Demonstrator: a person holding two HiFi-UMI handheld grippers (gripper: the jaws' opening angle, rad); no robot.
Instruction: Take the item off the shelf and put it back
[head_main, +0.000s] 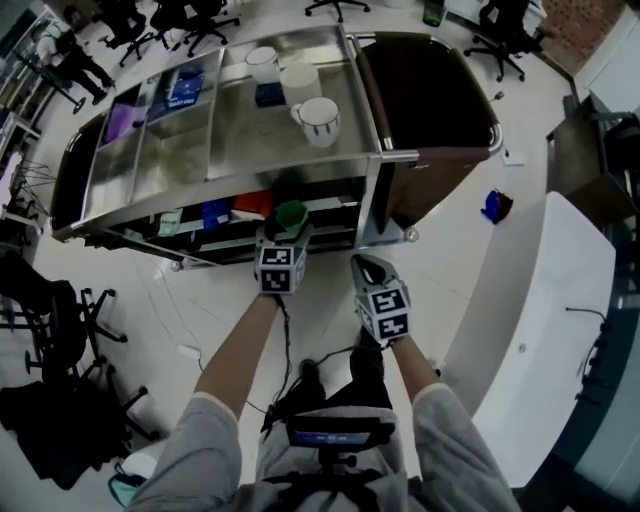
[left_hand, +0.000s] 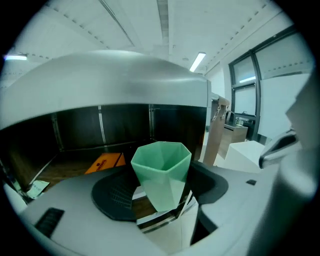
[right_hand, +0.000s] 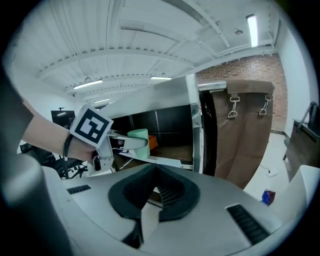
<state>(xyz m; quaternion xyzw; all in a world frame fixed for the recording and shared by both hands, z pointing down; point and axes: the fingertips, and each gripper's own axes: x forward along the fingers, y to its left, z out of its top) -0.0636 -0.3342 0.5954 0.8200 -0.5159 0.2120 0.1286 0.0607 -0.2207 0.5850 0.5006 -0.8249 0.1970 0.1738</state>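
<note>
White tiled floor (head_main: 330, 300) is surrounding a steel trolley (head_main: 230, 140) in an open office. Nearest the person, the right gripper (head_main: 372, 268) is hanging idle, jaws together with nothing between them. Just ahead, the left gripper (head_main: 284, 230) is clamping a green cup (left_hand: 161, 172) by its faceted sides, upright and in the air just outside the lower shelf (left_hand: 70, 167). Judgement: the return is advisable with the cup kept level, passing over the shelf lip, clear of the orange packet (left_hand: 102, 162), base seated flat before the jaws loosen.
</note>
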